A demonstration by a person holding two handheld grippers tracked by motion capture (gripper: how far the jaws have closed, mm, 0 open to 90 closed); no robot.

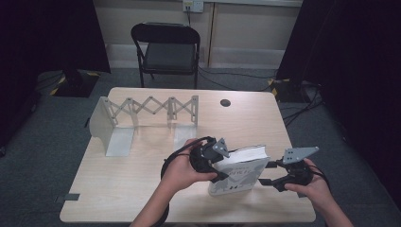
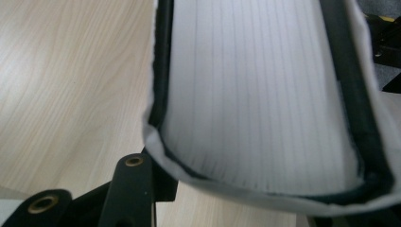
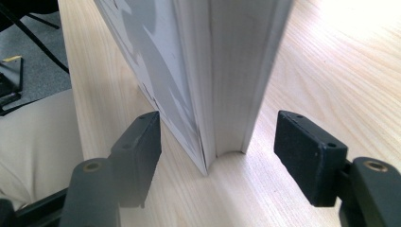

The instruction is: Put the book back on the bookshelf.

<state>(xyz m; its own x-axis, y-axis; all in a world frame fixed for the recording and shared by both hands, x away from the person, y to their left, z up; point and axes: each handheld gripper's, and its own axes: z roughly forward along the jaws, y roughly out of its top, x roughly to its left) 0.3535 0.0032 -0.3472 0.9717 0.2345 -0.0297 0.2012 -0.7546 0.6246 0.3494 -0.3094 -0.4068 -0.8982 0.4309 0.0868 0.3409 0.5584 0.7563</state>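
A thick white book stands upright on its lower edge near the front of the wooden table, its cover facing me. My left gripper is shut on the book's left end. In the left gripper view the page block runs away from the camera, and one black finger lies against the cover. My right gripper stands open at the book's right end. In the right gripper view the book's near corner sits between the two pads, with a gap on each side.
A white expanding book rack stands at the back left of the table. A round cable hole lies in the far middle. A black folding chair stands behind the table, and cables run over the floor at the right.
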